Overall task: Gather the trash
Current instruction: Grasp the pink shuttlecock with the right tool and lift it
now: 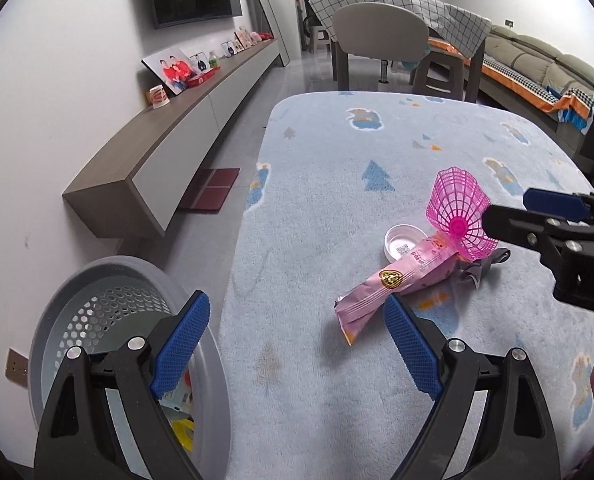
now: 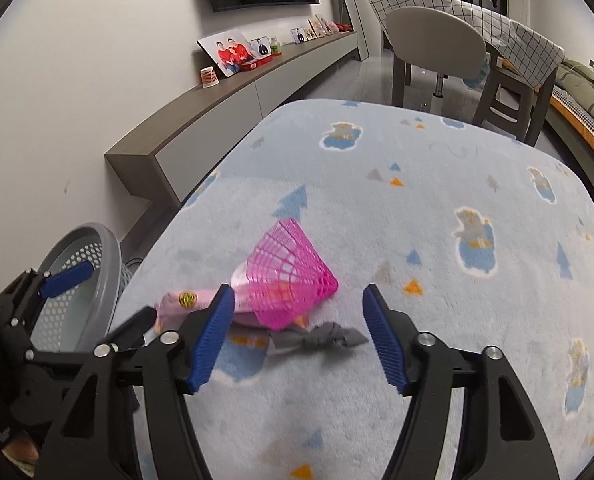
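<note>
Pink wrapper [image 1: 393, 288] lies just ahead of the spread left tool [image 1: 297, 320].

A pale blue fleece cover [image 2: 437, 208] printed with darker blue trees, orange and grey triangles and cartoon animals lies over the worktop. On it: a hot-pink lattice plastic basket [image 2: 289, 276], a light pink snack wrapper [image 1: 393, 284] bearing a gold emblem, a white lid [image 1: 403, 242], a grey knotted scrap [image 2: 321, 338]. The laundry basket [image 1: 109, 312] is grey with perforated walls. The fingers [image 1: 411, 346] have blue ribbed pads on black frames
</note>
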Tool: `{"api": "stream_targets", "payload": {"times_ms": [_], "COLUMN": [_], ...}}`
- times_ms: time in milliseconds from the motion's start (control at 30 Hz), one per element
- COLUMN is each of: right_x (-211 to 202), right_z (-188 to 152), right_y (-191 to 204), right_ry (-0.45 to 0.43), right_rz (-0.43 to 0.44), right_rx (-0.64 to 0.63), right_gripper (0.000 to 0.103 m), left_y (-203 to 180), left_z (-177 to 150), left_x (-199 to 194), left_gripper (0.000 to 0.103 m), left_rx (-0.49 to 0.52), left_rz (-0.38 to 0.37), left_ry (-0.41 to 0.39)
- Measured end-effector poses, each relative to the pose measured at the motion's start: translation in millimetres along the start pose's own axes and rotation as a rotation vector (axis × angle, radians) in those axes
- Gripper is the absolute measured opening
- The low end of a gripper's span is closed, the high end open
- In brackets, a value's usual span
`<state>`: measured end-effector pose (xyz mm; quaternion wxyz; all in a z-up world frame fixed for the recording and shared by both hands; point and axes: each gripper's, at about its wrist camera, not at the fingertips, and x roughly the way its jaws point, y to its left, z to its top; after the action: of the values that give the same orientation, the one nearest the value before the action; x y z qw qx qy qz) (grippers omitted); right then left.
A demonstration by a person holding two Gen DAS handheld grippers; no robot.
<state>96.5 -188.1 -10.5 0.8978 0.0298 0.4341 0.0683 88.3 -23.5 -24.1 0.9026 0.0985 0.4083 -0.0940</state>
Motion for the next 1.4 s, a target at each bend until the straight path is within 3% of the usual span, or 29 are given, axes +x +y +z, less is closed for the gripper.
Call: {"api": "stream_targets", "payload": {"times_ms": [133, 267, 700, 900, 1000, 1067, 1167, 1400], "right_x": [14.4, 23.4, 58.3, 63.7, 62.5, 59.7, 53.5, 26.9], "right_z": [6.5, 10.6, 11.6, 11.5, 11.2, 11.1, 10.4, 10.3], "right_y": [8.6, 13.1, 16.6, 6.7, 5.0, 6.7, 8.2, -3.9], "right_ry": [0.021, 0.022, 0.084, 0.094, 0.098, 0.092, 0.080, 0.044], "right_rz": [-0.017, -0.040, -0.124, -0.119, -0.103, -0.102, -0.103, -0.066], "right_rx": [-0.017, -0.012, 0.004, 0.057, 0.064, 0.059, 0.048, 0.105], "right_gripper": [0.066, 0.075, 0.075, 0.073, 0.058, 0.055, 0.041, 0.031], "left_y": [5.4, 15.8, 25.6, 22.5, 21.4, 20.3, 18.7, 10.6], "left_z": [-1.9, -3.9, -7.0, -7.9, -7.7, -7.0, -5.9, -2.7], "left_x": [4.1, 5.9, 2.4, 1.6, 0.7, -0.1, -2.0, -5.6], "left_gripper": [0.087, 0.087, 0.087, 0.087, 0.087, 0.087, 0.087, 0.087], "left_rx": [0.003, -0.017, -0.044, -0.040, -0.040, -0.040, -0.041, -0.024], "left_rz": [0.001, 0.000, -0.013, -0.019, -0.023, -0.026, -0.034, -0.057], "left_ry": [0.008, 0.012, 0.007, 0.004, 0.004, 0.000, -0.006, -0.020]}}
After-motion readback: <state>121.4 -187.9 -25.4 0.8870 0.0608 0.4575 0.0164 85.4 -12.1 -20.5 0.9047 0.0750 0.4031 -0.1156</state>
